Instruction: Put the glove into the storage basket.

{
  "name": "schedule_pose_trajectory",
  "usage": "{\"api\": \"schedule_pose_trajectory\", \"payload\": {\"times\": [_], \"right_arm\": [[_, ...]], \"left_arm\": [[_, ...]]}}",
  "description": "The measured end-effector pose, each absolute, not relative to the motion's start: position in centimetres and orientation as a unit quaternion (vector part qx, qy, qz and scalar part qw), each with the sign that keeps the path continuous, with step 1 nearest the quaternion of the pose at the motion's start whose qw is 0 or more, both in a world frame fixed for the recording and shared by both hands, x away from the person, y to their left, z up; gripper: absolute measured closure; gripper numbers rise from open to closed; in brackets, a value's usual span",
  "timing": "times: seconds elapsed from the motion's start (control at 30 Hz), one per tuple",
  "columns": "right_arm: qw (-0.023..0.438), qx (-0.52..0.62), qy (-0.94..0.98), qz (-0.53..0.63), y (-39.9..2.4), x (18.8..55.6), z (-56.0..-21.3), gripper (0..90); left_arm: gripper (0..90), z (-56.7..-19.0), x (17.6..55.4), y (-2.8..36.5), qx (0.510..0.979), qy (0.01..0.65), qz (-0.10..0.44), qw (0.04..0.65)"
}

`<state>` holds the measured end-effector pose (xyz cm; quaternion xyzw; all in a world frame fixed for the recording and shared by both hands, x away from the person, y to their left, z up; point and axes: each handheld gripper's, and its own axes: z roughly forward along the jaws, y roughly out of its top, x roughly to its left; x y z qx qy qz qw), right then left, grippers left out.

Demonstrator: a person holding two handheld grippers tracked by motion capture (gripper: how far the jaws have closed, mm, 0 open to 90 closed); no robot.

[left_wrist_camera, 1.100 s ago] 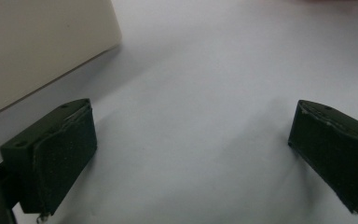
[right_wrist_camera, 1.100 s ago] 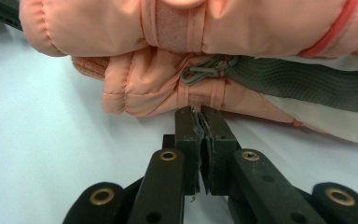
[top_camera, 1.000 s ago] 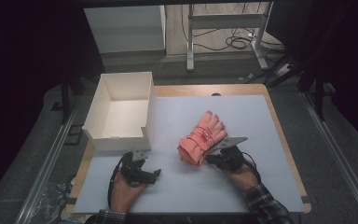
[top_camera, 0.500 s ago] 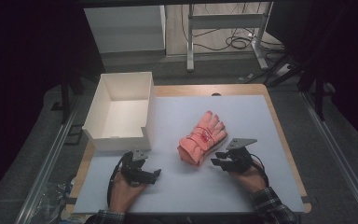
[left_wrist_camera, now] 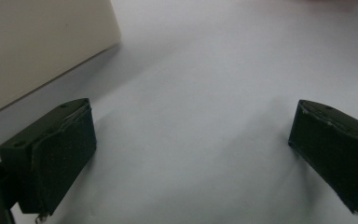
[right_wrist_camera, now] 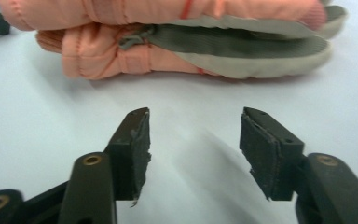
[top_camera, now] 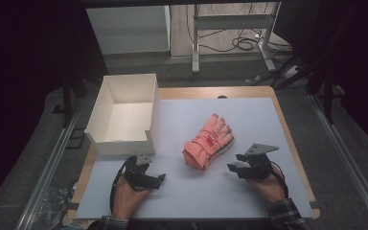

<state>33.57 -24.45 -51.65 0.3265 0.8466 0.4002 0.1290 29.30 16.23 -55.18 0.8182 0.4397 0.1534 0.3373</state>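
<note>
While resting low on the table, right hand-held gripper point(top_camera: 236, 166) just opening, empty, near pink gloves point(top_camera: 208, 141), left hand-held gripper point(top_camera: 159, 178) wide.

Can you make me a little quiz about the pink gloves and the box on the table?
1. True or false: the pink gloves lie inside the white box.
2. Which gripper is nearer the gloves? A) left gripper B) right gripper
3. Fill in: in the right gripper view, the right gripper's jaws stand ____ with nothing between them.

Key:
1. False. The gloves lie stacked on the white mat, to the right of the box, which has nothing in it.
2. B. It sits just right of the gloves, apart from them, its jaws having just been opening.
3. Open.
</note>
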Motion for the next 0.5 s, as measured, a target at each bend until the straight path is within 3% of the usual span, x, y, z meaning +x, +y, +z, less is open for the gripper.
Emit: {"api": "schedule_pose_trajectory", "payload": {"times": [0.5], "right_arm": [[0.17, 0.376, 0.836, 0.362, -27.9, 33.4, -52.8, 26.3]], "left_arm": [[2.7, -53.8, 29.6, 15.0, 0.823, 0.437, 0.145, 0.333]]}}
